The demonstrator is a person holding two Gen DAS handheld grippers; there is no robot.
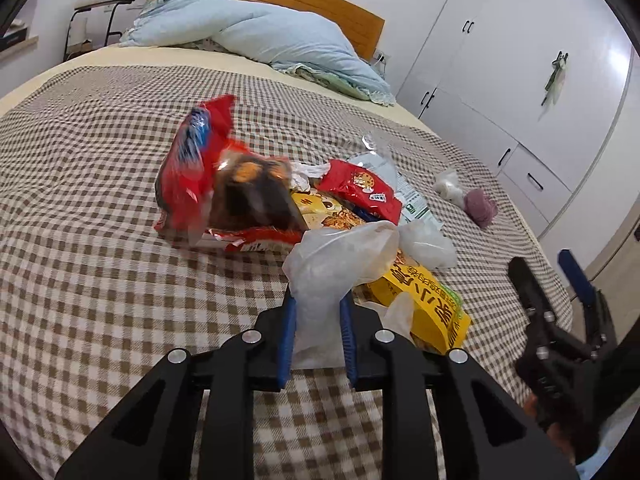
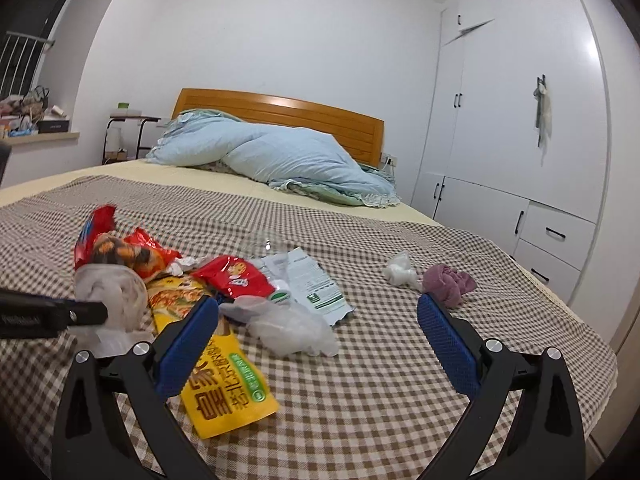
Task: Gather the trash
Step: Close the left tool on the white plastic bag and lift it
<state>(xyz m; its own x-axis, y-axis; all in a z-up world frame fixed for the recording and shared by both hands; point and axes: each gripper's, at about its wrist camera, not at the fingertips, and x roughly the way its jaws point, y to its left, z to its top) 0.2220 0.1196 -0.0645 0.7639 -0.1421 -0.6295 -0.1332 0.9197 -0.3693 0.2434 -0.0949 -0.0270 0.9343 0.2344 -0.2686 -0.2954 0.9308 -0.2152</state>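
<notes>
Now left claw (image 1: pixel 316 304) clamped on white plastic bag (image 1: pixel 340 256); right claw (image 2: pixel 318 316) spread apart, empty.

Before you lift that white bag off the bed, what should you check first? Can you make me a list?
1. Left gripper pinching the white plastic bag: ok, bag sits between its pads.
2. Grip tight enough to lift: cannot tell.
3. Right gripper free to help: ok, open and holding nothing.
4. Bag clear of the yellow packet: not ok, they touch.
5. Other trash collected: not ok, the red wrapper and the clear plastic bag lie on the checked blanket.
</notes>
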